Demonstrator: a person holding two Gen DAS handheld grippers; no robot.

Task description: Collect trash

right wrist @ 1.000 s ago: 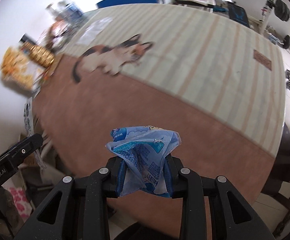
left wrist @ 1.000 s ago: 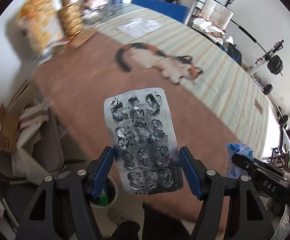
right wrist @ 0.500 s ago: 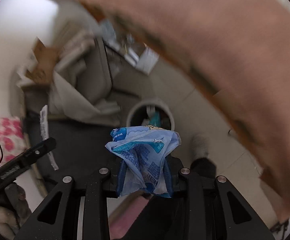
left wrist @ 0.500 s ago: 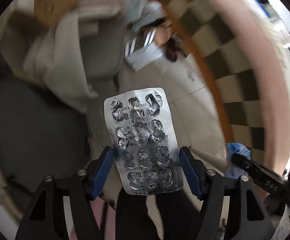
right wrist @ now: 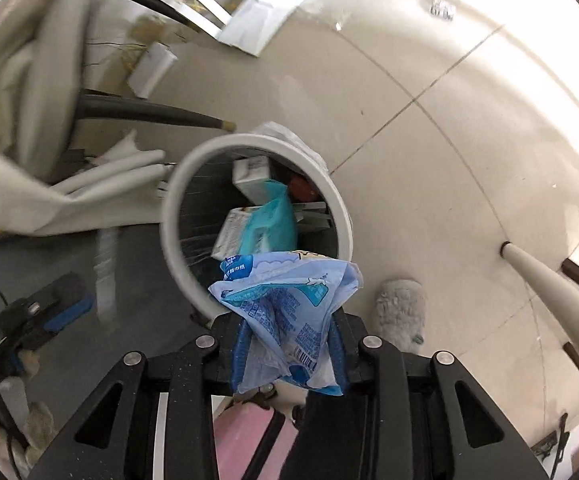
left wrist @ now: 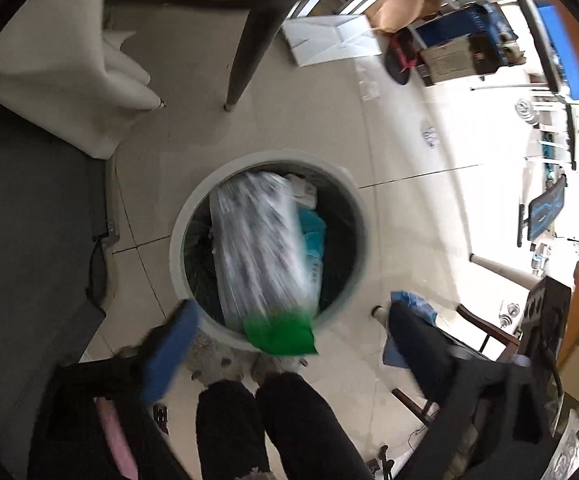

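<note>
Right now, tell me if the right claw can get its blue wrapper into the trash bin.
Probably yes: the right claw, jaws opening around the blue wrapper, hangs by the near rim of the trash bin, whose mouth is open; leaning slightly forward should clear the rim.

floor: pale glossy tiles (left wrist: 417, 216), thin grout lines
furniture: dark tapered chair leg (left wrist: 249, 44) on the tiles; white tapered leg (right wrist: 557, 288) at right
clutter: flat white box (left wrist: 329, 38), cardboard boxes (left wrist: 453, 60) along the far side
light: strong daylight, right side blown out
left side: dark grey surface (left wrist: 29, 220)
</note>
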